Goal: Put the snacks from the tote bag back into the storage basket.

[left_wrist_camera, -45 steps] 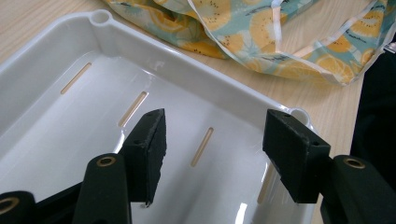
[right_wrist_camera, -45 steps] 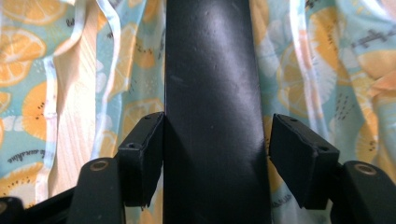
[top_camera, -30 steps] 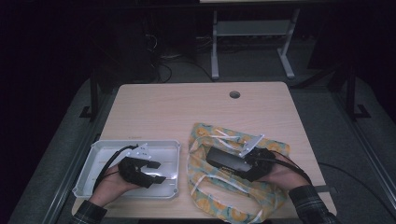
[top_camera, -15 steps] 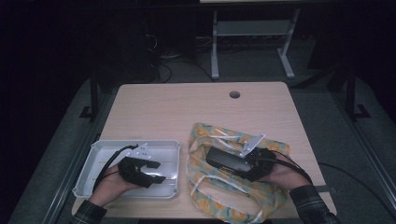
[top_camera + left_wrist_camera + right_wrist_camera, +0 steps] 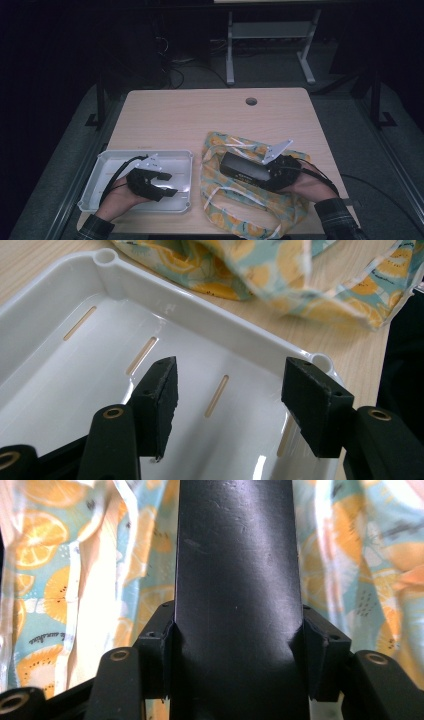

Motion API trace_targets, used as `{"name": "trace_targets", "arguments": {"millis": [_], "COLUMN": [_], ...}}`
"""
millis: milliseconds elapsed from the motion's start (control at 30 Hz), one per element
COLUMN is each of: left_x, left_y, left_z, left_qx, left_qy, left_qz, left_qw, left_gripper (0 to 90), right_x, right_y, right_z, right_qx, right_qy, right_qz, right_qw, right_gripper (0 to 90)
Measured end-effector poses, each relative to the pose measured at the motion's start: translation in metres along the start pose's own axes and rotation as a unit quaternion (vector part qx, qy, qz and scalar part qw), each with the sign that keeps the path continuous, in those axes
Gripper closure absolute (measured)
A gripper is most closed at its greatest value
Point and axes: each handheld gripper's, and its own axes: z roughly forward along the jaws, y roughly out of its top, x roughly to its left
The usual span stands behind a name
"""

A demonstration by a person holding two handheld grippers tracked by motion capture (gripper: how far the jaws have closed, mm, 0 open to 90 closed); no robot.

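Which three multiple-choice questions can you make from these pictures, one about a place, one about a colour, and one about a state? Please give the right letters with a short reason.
1. Where does the left gripper hover?
A. Over the white tray
B. Over the round hole in the table
C. Over the floor

2. Which print does the cloth bag carry?
A. Red stripes
B. Orange fruit slices on light blue
C. Plain grey

3. What is the state of the right gripper?
A. Open with nothing between the jaws
B. Shut on the black box
C. Shut on the tray rim

Right letters: A, B, B.
1 A: the left gripper view looks past open jaws into the tray's slotted bottom.
2 B: both gripper views show orange slices on a pale blue ground.
3 B: in the right gripper view both pads press the sides of the black box.
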Motion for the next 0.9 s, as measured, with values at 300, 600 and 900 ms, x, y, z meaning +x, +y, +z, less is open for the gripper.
{"name": "trace_targets", "arguments": {"millis": [300, 600, 900], "left_x": [0.001, 0.002, 0.007], "left_y": [0.000, 0.000, 0.008], "left_z": [0.000, -0.001, -0.016], "left_qx": [0.002, 0.005, -0.003], "left_qy": [0.000, -0.002, -0.007], "left_qz": [0.001, 0.005, 0.019], "left_qw": [1.0000, 1.0000, 0.9998], "left_gripper": [39.3, 38.7, 37.1], "right_x": [-0.001, -0.008, -0.007], "right_y": [0.004, 0.015, 0.032], "right_z": [-0.014, -0.025, -0.024], "right_qx": [-0.009, -0.010, -0.013], "right_qy": [-0.004, 0.004, 0.036], "right_qz": [-0.004, -0.026, -0.062], "right_qw": [0.9999, 0.9996, 0.9974], "right_gripper": [41.7, 41.7, 41.8]}}
